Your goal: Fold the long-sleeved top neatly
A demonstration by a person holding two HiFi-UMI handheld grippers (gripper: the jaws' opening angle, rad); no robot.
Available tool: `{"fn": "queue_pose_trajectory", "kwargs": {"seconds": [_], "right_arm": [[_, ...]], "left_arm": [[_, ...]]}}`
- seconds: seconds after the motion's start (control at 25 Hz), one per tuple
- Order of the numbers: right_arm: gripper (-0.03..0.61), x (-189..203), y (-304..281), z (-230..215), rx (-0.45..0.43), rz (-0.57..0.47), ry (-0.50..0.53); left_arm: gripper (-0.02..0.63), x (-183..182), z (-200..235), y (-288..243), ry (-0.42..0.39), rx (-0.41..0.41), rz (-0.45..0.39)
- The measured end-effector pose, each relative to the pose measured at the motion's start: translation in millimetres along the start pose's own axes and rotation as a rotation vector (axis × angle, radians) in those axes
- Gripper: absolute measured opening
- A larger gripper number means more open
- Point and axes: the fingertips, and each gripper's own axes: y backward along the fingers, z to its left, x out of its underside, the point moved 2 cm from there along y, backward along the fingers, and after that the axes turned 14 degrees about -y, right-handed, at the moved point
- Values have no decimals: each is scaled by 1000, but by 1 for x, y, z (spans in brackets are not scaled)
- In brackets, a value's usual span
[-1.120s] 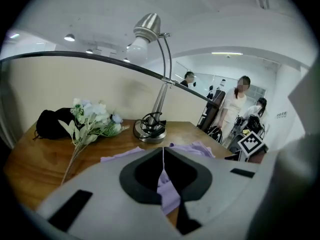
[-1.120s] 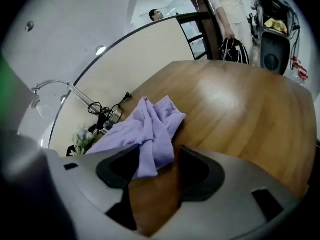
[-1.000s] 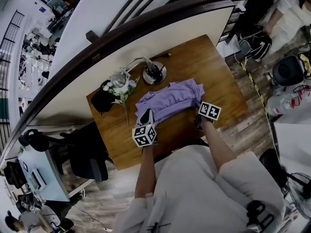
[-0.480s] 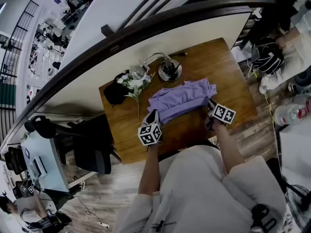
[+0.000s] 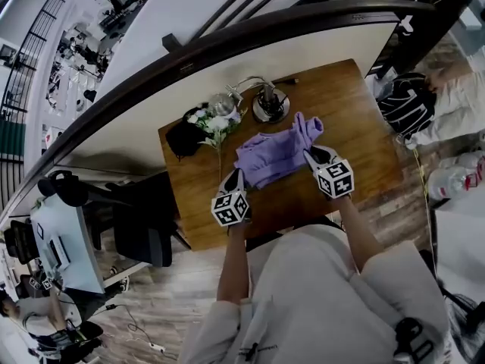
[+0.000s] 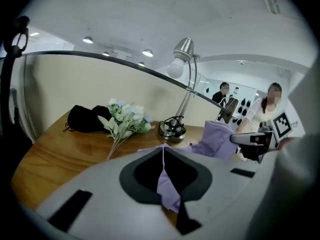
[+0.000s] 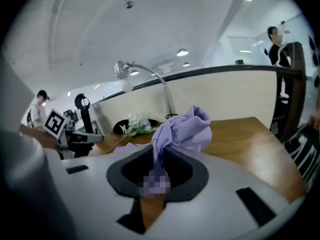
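Note:
A purple long-sleeved top (image 5: 274, 156) lies crumpled on the wooden table (image 5: 356, 131). My left gripper (image 5: 238, 180) is shut on the top's near left edge, low by the table; thin purple cloth (image 6: 167, 184) runs between its closed jaws. My right gripper (image 5: 311, 156) has just been closing and is shut on the top's right end. It holds a bunched fold (image 7: 184, 128) up above the rest of the garment. The right gripper (image 6: 254, 143) also shows in the left gripper view, beside the raised cloth.
At the back of the table stand a desk lamp (image 5: 267, 105), a bunch of white flowers (image 5: 214, 121) and a black pouch (image 5: 182, 139). A curved dark rail and a cream partition (image 5: 227, 51) run behind. People stand in the background.
My right gripper has risen and rolled, taking the top's right end up off the table into a bunch. My left gripper has shifted a little while gripping the near edge.

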Motion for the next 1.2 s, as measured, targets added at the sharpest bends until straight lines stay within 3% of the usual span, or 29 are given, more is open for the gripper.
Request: {"fn": "queue_pose_trajectory", "kwargs": {"seconds": [0.16,0.4,0.56,0.68,0.92,1.0,1.12,1.2], "right_arm": [[74,-2,-13,41,-45,39,197],[74,14,-36,102,-103,75,399],[74,41,-69,146,-127,113,512],[74,76,-100,170,-134,218,606],[83,121,-130,175,-96,363,676],[113,134,-132,182,-146,406,675],[245,137,-121,192,-240,401,650],[239,126,-104,192,-281,345,640]], "left_arm": [[28,3,14,9,4,-24,-2],[28,16,31,25,18,-55,10],[28,28,41,33,35,-69,25],[28,34,45,38,36,-71,42],[28,28,47,35,13,-51,36],[28,18,45,29,-5,-33,21],[28,-7,40,15,-56,0,-19],[28,-26,34,3,-92,26,-51]]}}
